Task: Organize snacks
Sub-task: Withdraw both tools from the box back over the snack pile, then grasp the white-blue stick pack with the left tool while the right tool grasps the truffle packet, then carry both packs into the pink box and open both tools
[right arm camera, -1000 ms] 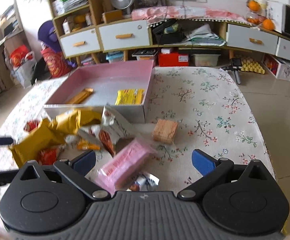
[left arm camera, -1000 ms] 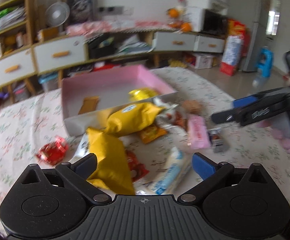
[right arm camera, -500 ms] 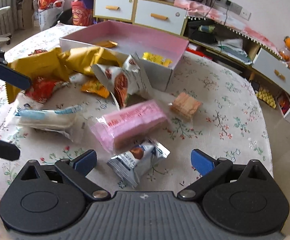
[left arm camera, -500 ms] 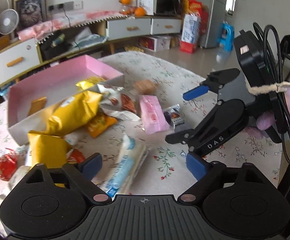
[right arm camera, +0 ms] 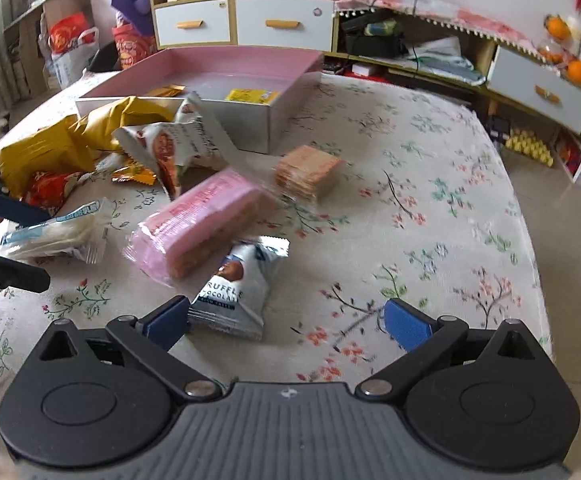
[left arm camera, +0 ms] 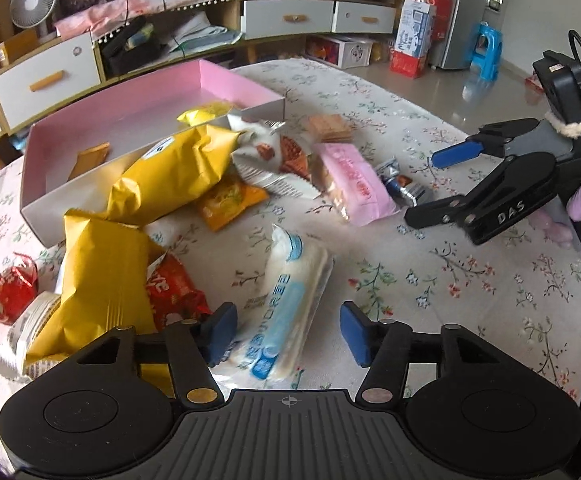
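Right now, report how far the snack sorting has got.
Barely begun. Done: only two small packets lie in the pink box, a yellow one and an orange one. In hand: nothing; the left hand-held gripper is open over the white-blue pack, the right hand-held gripper open by the truffle pack. Left: the pink pack, crackers and the yellow bags remain on the table.

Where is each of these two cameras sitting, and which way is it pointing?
Left wrist: rides on the left gripper, looking across the table at the white-blue packet; its own open fingers and the right gripper show.
Right wrist: rides on the right gripper, facing the truffle packet; its open fingers show.
Shared: the pink tray and the pink packet.
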`<act>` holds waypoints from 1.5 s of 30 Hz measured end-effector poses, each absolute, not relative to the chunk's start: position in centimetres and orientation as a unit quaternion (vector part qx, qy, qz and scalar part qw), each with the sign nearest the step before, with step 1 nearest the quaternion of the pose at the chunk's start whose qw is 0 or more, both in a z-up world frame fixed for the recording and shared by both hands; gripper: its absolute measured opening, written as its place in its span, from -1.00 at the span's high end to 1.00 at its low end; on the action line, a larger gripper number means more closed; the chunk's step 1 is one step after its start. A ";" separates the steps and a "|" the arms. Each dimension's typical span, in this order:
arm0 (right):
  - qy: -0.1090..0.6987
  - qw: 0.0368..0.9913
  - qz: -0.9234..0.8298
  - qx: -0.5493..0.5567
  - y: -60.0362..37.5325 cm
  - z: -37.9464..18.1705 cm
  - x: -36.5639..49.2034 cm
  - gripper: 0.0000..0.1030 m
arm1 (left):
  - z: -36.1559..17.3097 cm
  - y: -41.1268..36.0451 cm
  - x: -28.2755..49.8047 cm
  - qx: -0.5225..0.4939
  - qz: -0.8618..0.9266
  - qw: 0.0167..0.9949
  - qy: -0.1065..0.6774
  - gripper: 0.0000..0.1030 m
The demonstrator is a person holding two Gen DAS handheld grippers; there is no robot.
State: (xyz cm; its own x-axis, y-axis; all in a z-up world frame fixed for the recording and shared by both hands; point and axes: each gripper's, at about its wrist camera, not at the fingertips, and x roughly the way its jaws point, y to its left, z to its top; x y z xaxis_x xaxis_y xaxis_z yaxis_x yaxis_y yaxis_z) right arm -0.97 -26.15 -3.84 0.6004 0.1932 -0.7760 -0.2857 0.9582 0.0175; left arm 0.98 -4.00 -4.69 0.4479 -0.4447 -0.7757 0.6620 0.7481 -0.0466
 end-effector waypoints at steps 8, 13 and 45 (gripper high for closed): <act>0.434 0.890 0.127 -0.052 -25.6 -3.7 -0.6 -1.00 | -4.6 -4.1 1.2 0.116 -0.295 0.852 0.417 0.25; 0.427 0.894 0.126 -0.054 -25.4 -3.6 -0.3 -0.84 | -4.4 -4.3 1.3 0.094 -0.287 0.855 0.421 0.48; 0.444 0.891 0.092 -0.010 -24.8 0.9 2.1 0.66 | 0.1 -3.3 1.8 -0.005 -0.275 0.877 0.395 0.69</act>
State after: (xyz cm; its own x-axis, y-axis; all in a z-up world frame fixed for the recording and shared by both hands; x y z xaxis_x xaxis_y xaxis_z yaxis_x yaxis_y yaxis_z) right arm 2.06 -24.85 0.93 0.5886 0.1544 -0.7935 -0.1720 0.9830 0.0637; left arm 1.79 -3.26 0.08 0.5370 -0.4865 -0.6892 0.4785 0.8485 -0.2262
